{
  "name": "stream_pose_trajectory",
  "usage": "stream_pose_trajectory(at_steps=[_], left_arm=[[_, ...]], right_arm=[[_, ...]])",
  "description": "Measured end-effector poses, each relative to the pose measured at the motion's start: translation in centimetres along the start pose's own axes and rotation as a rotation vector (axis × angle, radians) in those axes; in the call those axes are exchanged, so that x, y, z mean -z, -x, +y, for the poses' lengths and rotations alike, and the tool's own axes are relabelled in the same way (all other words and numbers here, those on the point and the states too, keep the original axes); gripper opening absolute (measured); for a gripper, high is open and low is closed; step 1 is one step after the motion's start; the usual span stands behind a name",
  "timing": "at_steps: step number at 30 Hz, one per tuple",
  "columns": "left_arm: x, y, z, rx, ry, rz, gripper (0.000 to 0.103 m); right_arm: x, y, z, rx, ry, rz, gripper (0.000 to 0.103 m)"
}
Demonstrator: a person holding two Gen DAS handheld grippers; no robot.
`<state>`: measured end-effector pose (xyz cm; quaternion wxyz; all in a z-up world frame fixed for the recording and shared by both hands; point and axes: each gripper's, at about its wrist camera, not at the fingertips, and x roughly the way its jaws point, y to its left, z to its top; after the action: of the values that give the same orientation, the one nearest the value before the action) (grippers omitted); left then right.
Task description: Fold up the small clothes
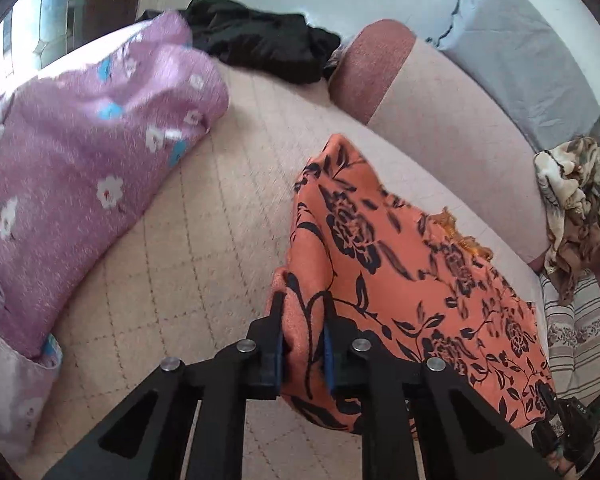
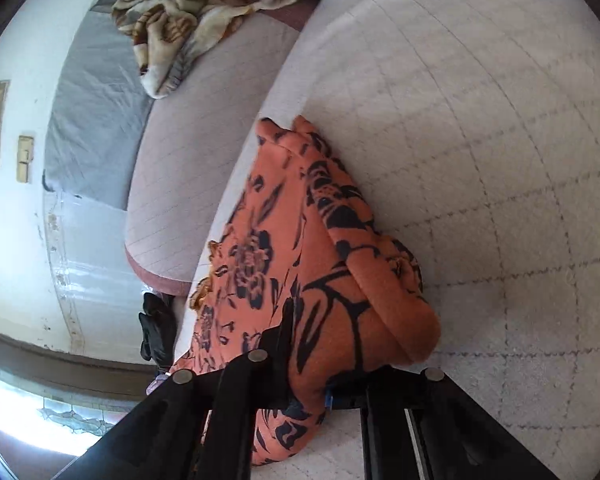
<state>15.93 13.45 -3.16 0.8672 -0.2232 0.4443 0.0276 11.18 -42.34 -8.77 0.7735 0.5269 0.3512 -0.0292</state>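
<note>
Both the left gripper [image 1: 303, 320] and right gripper [image 2: 308, 344] clamp the orange black-flowered cloth [image 1: 400, 264]; keep edges taut, carrying toward twelve o'clock across the quilted beige cushion [image 1: 204, 216].

one orange floral garment [image 1: 400, 280], one black garment [image 1: 260, 40], two tools [image 1: 303, 312]

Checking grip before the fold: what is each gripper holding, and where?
Both hold the orange floral garment: left gripper and right gripper each pinch a bunched edge.
</note>
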Motion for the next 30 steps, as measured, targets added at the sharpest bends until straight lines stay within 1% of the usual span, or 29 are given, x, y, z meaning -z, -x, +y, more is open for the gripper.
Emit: stream_pose_trajectory(at_steps=[2,5,6,7,9,11,12,13,14,15,16,17,18,19,20,21,23,24,26,27,29,30], left_arm=[[-0.4,2.4,-1.1,0.022,-0.022,-0.042,0.014],[-0.4,5.6,-2.0,0.047,-0.026,-0.066,0.014],[0.1,6.7,-2.0,0.049,-0.035,-0.070,0.014],[0.8,7.9,-1.9,0.047,-0.046,-0.077,0.012],[2.8,9.4,-1.1,0.044,-0.061,-0.071,0.011],[5.6,9.5,0.2,0.010,-0.079,-0.044,0.011],[7.1,8.9,0.9,-0.018,-0.087,-0.025,0.011],[8.6,8.0,1.8,-0.050,-0.106,0.001,0.013],[9.8,6.6,2.5,-0.093,-0.131,0.048,0.023],[10.7,5.1,3.4,-0.143,-0.137,0.102,0.029],[11.4,3.9,4.3,-0.169,-0.133,0.154,0.043],[11.5,3.6,4.8,-0.156,-0.131,0.160,0.044],[11.1,4.1,4.8,-0.156,-0.134,0.139,0.045],[10.5,4.7,4.5,-0.180,-0.143,0.116,0.049],[9.8,5.4,4.2,-0.194,-0.150,0.081,0.049],[9.1,6.3,3.7,-0.196,-0.157,0.040,0.050],[7.9,7.6,2.4,-0.178,-0.179,-0.023,0.061],[7.5,7.8,1.5,-0.164,-0.199,-0.037,0.064],[7.3,7.4,-0.7,-0.109,-0.249,-0.037,0.068],[7.3,6.8,-1.9,-0.086,-0.276,-0.022,0.068],[7.6,5.3,-4.2,-0.048,-0.327,0.008,0.068],[8.0,4.7,-5.2,-0.036,-0.348,0.016,0.068]], right_arm=[[-0.1,1.7,2.2,-0.023,0.061,-0.015,0.009],[-0.1,4.2,4.5,-0.047,0.113,-0.034,0.008],[0.1,5.2,4.9,-0.049,0.127,-0.040,0.008],[0.4,6.3,5.1,-0.052,0.135,-0.042,0.008],[1.3,8.5,4.6,-0.054,0.143,-0.035,0.008],[3.0,10.7,3.0,-0.034,0.154,-0.015,0.009],[4.1,11.5,1.6,-0.027,0.144,0.001,0.009],[5.2,12.1,-0.2,-0.009,0.139,0.025,0.012],[6.2,12.2,-2.0,0.028,0.140,0.050,0.014],[7.2,12.0,-4.0,0.084,0.134,0.079,0.015],[7.8,11.7,-6.1,0.139,0.111,0.110,0.016],[8.1,11.5,-8.1,0.160,0.061,0.139,0.022],[8.2,11.9,-9.5,0.127,0.008,0.148,0.023],[8.0,12.5,-10.1,0.104,-0.011,0.138,0.028],[7.6,13.3,-9.8,0.135,0.012,0.111,0.033],[7.0,14.2,-9.1,0.162,0.047,0.077,0.033],[5.5,15.5,-7.5,0.169,0.103,0.021,0.033],[4.6,15.7,-6.4,0.173,0.142,0.006,0.033],[2.6,14.9,-4.0,0.179,0.237,0.001,0.034],[1.7,13.9,-2.7,0.175,0.288,0.015,0.034],[-0.1,10.8,-0.4,0.178,0.387,0.061,0.036],[-1.0,9.0,0.4,0.194,0.427,0.075,0.036]])
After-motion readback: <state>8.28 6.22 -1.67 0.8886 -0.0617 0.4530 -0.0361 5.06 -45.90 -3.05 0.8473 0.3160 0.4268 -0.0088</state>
